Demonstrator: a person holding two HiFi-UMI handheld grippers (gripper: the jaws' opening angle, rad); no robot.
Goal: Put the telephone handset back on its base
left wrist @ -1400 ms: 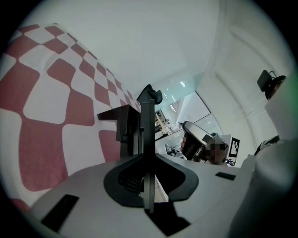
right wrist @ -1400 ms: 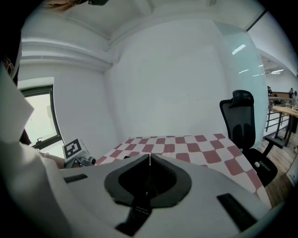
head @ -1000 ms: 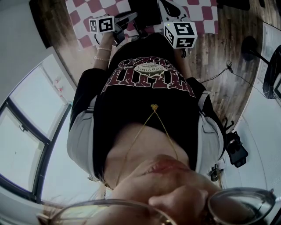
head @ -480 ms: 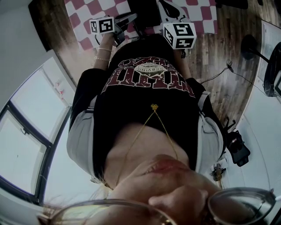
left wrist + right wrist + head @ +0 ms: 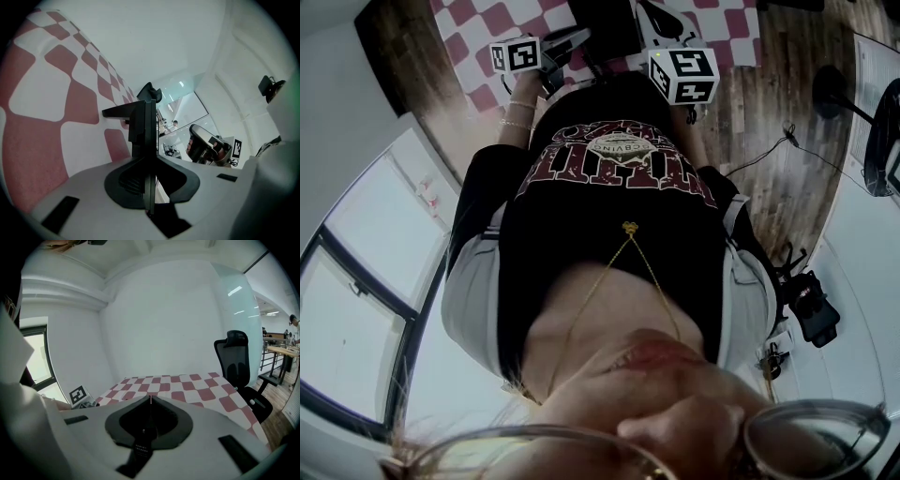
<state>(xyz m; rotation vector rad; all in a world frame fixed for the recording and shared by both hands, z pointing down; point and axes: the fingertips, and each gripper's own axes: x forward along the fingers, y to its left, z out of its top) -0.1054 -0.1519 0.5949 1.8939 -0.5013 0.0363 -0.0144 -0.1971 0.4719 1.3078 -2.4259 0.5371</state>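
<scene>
No telephone handset or base shows in any view. The head view looks back at the person's own black printed shirt. Beyond it, both grippers are held up over a red-and-white checkered tabletop. The left gripper's marker cube sits at top left and the right one's cube at top right. In the left gripper view my left gripper has its dark jaws together, edge-on beside the checkered cloth, with nothing between them. My right gripper is also shut and empty, and points across the checkered table.
A black office chair stands at the table's right end, on a wooden floor. A lamp base and cables lie on that floor. Windows are to the left. White walls surround the table.
The head view has shifted slightly, so the floor items at the right sit a little lower. Both grippers stay where they were.
</scene>
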